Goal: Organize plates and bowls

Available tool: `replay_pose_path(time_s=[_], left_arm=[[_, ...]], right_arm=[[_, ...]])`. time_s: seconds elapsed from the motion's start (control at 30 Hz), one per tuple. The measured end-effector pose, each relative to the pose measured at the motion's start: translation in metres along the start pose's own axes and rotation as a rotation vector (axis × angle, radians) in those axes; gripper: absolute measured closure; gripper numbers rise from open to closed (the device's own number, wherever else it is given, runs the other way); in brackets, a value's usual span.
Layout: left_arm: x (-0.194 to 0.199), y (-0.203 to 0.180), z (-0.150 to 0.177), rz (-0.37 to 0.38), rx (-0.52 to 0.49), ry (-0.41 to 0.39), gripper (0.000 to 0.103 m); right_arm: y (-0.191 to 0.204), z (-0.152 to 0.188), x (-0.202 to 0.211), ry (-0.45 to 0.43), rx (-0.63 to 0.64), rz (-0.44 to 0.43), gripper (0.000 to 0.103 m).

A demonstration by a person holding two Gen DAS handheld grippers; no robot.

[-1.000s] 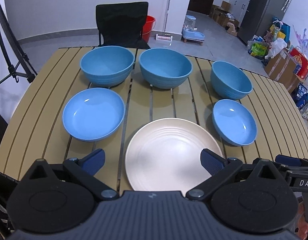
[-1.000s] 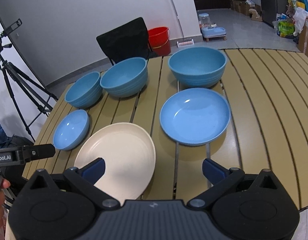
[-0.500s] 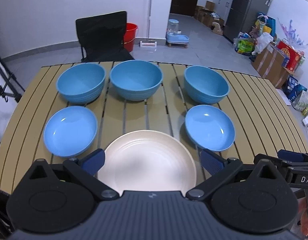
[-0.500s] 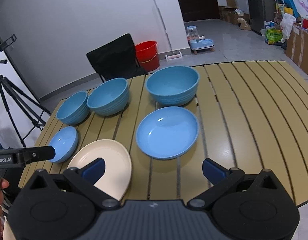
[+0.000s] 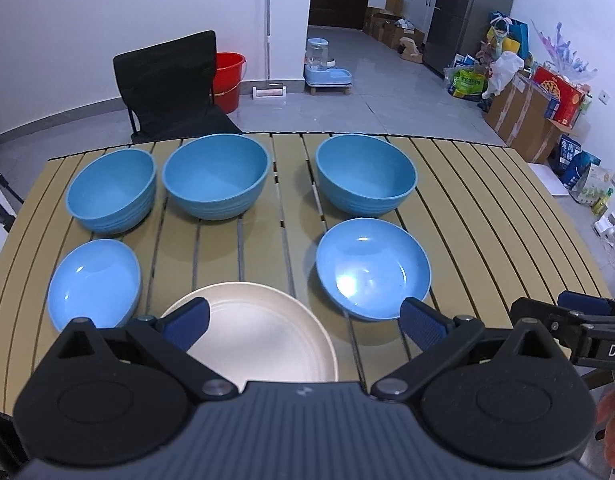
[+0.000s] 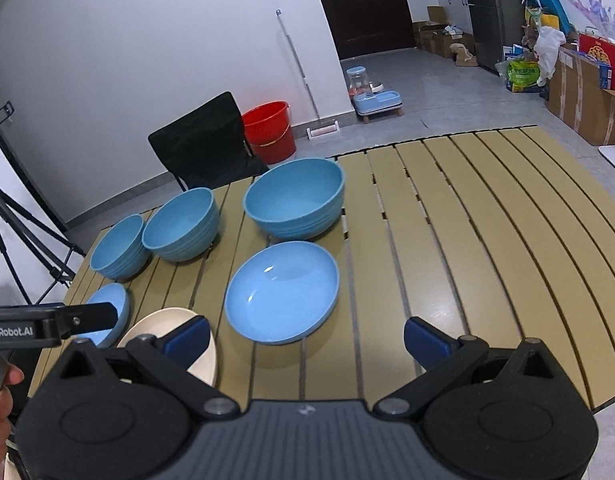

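Both the left gripper (image 5: pixel 303 322) and the right gripper (image 6: pixel 306 338) hang wide open and empty over the table's (image 6: pixel 487 248) near edge. The cream plate (image 5: pixel 263 340) lies closest, so a careless scoop could push it off. Its near rim is hidden behind the gripper body. Beyond sit two shallow blue plates (image 5: pixel 373 268), then three blue bowls (image 5: pixel 216 182) along the far edge; stacking them crooked could make one tip or slide.
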State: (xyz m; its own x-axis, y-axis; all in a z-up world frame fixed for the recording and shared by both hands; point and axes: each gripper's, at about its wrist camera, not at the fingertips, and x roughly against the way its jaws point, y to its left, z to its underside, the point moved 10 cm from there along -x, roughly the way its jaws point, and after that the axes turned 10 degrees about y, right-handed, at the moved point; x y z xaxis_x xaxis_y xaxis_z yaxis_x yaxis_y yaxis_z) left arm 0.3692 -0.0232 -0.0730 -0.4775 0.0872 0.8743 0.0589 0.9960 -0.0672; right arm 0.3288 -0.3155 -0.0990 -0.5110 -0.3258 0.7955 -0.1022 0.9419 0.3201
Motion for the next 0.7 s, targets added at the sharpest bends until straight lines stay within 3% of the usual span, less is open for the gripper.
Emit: replay_pose_path(time_s=[0.7], left_arm=[[-0.034, -0.009, -0.016, -0.003, 0.003, 0.031, 0.000]], right_arm=[[-0.023, -0.016, -0.028, 0.028, -0.010, 0.005, 0.000]])
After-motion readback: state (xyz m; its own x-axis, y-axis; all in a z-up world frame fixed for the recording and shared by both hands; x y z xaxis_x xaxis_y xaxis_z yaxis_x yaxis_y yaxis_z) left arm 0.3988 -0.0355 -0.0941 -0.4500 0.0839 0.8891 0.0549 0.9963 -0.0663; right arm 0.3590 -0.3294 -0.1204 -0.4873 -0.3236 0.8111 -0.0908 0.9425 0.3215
